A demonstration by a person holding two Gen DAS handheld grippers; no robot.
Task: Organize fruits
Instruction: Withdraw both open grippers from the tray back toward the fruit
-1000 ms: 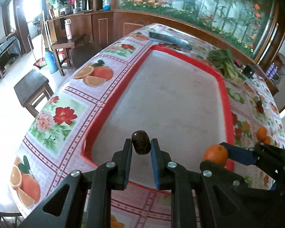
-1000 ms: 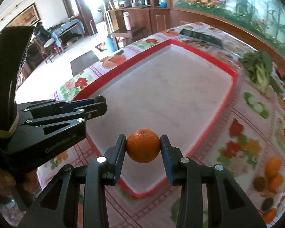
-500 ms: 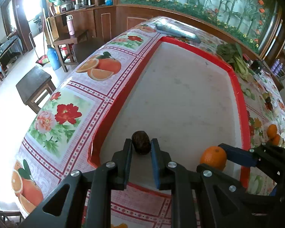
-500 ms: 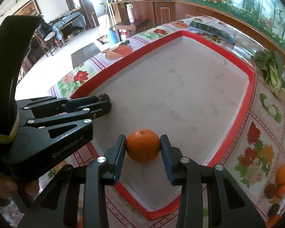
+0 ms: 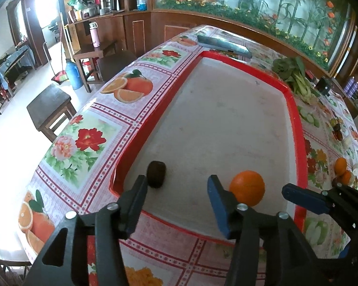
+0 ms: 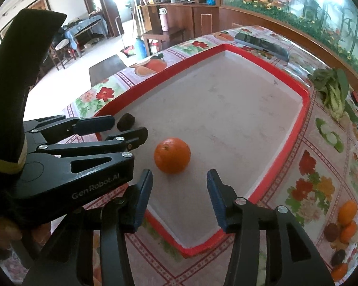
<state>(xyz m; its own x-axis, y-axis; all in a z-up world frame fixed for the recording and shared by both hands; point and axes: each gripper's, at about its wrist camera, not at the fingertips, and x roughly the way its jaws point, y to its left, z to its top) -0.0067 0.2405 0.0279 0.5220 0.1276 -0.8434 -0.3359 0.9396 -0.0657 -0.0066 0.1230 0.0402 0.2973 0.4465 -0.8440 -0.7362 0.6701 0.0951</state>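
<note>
Glossy printed tablecloth (image 5: 88,140), red plastic tray (image 5: 300,128) with a matt pale floor — polished wood cabinets (image 5: 140,31).

Both wrist views downward onto tray (image 5: 300,128)

Orange (image 6: 172,155): round, bright, dimpled skin, stem dimple facing up and left. It rests on the pale floor of the red-rimmed tray (image 6: 305,109), lower centre of the right wrist frame.

Dark brown fruit (image 5: 156,174): small, oval, wrinkled. It rests near the tray's lower-left corner in the left wrist frame, well apart from the orange.
</note>
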